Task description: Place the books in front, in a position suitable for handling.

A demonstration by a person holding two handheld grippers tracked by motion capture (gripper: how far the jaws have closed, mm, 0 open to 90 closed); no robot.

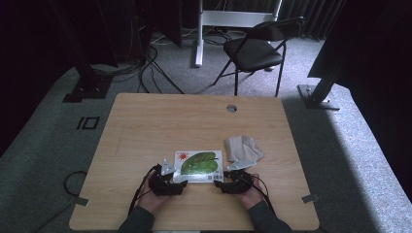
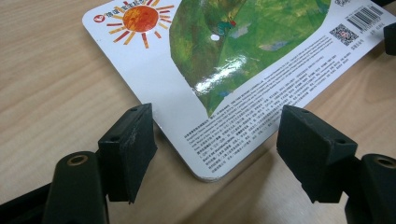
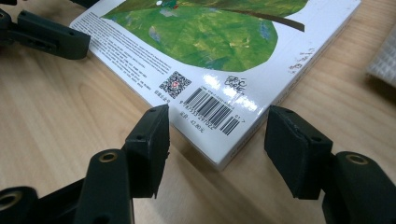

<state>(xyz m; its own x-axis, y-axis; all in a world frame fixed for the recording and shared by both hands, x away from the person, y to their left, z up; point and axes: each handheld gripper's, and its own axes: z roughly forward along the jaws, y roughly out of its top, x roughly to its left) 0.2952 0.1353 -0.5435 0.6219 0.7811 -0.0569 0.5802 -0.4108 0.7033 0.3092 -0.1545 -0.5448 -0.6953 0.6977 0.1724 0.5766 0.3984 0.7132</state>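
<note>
On the near half of the wooden table (image 1: 145, 126) lay a children's board book (image 1: 198, 165), back cover up, showing a big green leaf (image 2: 243, 42), an orange sun (image 2: 139, 18) at one corner and a barcode (image 3: 212, 111) beside a QR code (image 3: 174, 84) at another. A person's two hands came in from the near edge, each holding a black gripper. The left gripper (image 1: 168, 183) sat at the book's near left corner; in the left gripper view its jaws stood wide apart, one on either side of the rounded white corner, the pads (image 2: 133, 149) near the cover but holding nothing. The right gripper (image 1: 235, 182) sat at the near right corner; in the right gripper view its jaws were likewise spread wide, the barcode corner between them, and I could not tell whether either pad touched the book's edge. Farther off in that view, the other gripper's jaw showed beside the book's far-left side. Just right of the book, and a little farther back, lay a crumpled beige cloth (image 1: 243, 148), close to the cover's right edge. Beyond the table a black folding chair (image 1: 256, 48) stood on the grey carpet (image 1: 340, 136), with cables (image 1: 150, 68) trailing across the floor to its left.
</note>
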